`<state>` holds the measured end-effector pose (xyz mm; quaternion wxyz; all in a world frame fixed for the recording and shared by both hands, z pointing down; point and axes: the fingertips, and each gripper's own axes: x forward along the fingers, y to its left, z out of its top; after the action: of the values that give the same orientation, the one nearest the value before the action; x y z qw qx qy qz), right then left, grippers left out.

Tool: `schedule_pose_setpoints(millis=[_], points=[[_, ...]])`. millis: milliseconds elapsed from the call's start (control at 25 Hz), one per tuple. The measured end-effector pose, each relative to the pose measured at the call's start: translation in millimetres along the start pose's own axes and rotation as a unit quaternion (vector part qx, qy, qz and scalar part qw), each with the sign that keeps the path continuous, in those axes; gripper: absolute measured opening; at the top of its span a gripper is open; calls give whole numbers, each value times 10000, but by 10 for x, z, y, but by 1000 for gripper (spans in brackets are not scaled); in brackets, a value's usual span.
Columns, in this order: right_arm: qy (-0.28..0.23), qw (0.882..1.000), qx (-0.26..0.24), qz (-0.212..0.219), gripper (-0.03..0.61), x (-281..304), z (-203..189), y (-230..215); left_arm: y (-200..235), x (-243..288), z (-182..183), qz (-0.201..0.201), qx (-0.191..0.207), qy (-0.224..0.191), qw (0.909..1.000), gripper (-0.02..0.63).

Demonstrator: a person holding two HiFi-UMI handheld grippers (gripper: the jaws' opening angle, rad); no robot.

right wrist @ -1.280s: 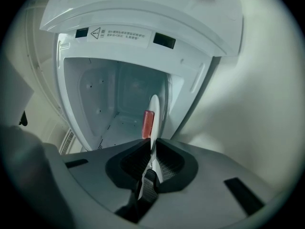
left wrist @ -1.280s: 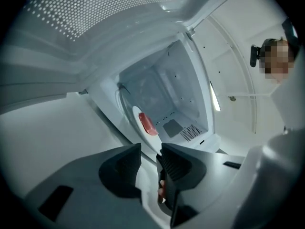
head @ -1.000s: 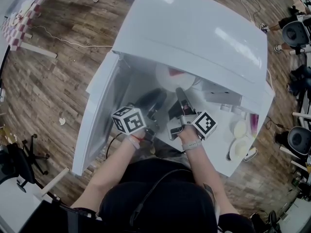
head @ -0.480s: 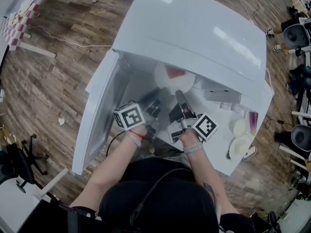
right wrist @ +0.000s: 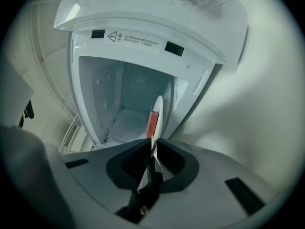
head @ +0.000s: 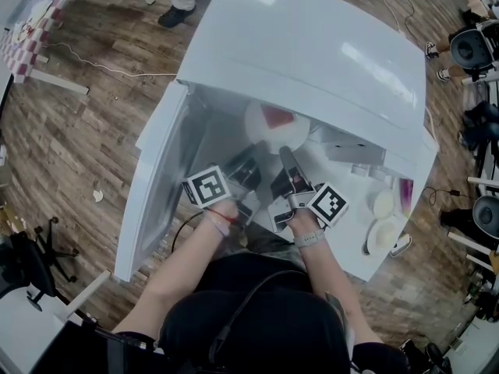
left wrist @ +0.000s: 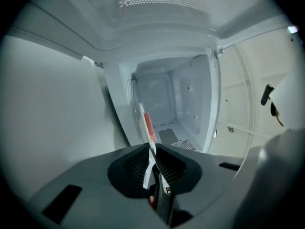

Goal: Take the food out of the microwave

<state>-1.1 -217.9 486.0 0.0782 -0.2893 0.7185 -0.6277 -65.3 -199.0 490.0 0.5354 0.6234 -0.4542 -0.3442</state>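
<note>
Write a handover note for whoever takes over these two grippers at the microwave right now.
Left gripper: its jaws have just been closing and now pinch the rim of the white round plate.
Right gripper: shut on the same plate's near rim, further right.
Things: the plate carries a red piece of food and is at the mouth of the white microwave. The microwave's door is swung open to the left.
Done: door open, plate gripped on both sides.
Left: draw the plate out level, then set it down outside.
</note>
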Motion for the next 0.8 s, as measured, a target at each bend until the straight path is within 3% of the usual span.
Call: schedule_pose_setpoints(millis=[240, 560, 800], points=[[-169, 9982, -476, -334, 61, -33, 85, -71, -6, 0, -25, -104, -249, 18, 9996, 40], [-424, 9978, -373, -357, 78, -3, 238, -113, -26, -20, -19, -151, -295, 40, 9994, 37], [-651, 9967, -266, -397, 77, 0, 325, -151, 7, -56, -54, -127, -564, 11, 9983, 37]])
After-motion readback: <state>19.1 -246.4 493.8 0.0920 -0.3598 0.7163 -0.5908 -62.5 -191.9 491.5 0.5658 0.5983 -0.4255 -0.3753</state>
